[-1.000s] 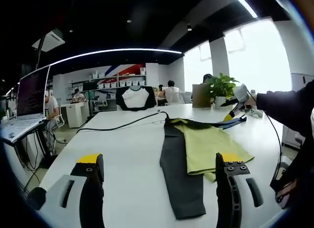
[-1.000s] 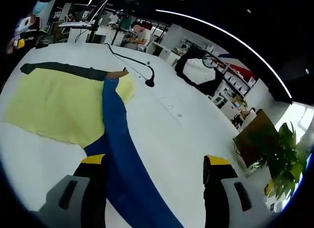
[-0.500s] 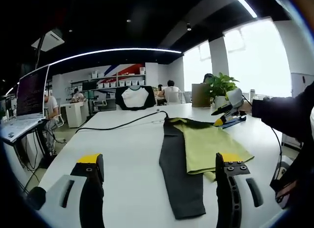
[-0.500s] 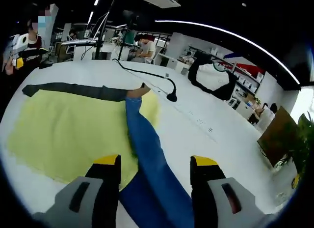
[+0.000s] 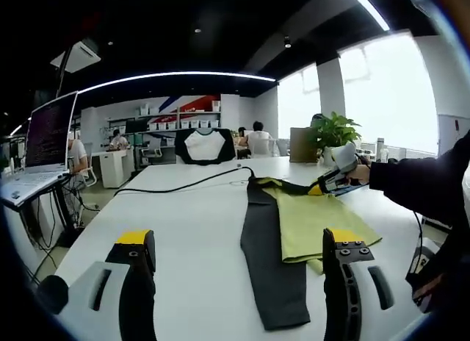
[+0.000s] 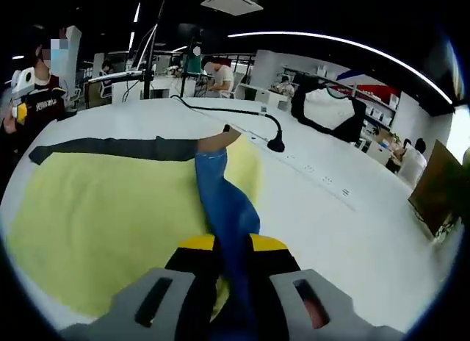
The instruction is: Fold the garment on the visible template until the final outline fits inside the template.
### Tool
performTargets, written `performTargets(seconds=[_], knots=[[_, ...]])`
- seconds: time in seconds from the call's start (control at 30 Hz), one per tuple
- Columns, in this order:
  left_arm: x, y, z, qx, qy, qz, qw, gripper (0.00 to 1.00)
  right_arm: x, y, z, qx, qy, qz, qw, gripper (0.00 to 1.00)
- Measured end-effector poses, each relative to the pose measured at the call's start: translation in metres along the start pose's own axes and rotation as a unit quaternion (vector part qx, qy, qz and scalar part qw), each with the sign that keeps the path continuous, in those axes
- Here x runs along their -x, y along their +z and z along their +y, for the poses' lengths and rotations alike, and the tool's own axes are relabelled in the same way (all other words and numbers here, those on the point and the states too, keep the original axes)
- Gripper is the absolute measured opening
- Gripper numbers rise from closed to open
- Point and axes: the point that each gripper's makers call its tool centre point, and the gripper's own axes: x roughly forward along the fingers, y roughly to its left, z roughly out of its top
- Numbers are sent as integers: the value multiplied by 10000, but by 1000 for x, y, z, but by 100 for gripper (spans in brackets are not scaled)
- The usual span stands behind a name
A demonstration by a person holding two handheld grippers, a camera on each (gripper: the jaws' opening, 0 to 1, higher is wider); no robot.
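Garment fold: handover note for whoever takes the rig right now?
Right gripper: fingers shut on the blue sleeve, which lies across the yellow garment body.
Left gripper: open, hovering over the white table, holding nothing.
Black sleeve is stretched out flat along the yellow body.
Done: blue sleeve gripped. Left: fold both sleeves and the body. I can't make out a template outline.

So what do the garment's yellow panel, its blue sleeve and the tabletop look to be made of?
The yellow panel looks like soft matte knit fabric; it lies limp and flat. The blue sleeve looks like similar cloth, creasing where the right tongs pinch it. The tabletop looks like smooth white laminate with a faint sheen, though that is uncertain.
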Motion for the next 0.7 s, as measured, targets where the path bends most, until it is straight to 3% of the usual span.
performTargets(seconds=[0.37,0.7], knots=[[-1,-1,2,47,36,19,10000,100,2,7,-4,410,-13,-161,9990,0],[-2,-3,1,57,9,70,10000,100,5,15,-12,135,126,-15,9998,0]])
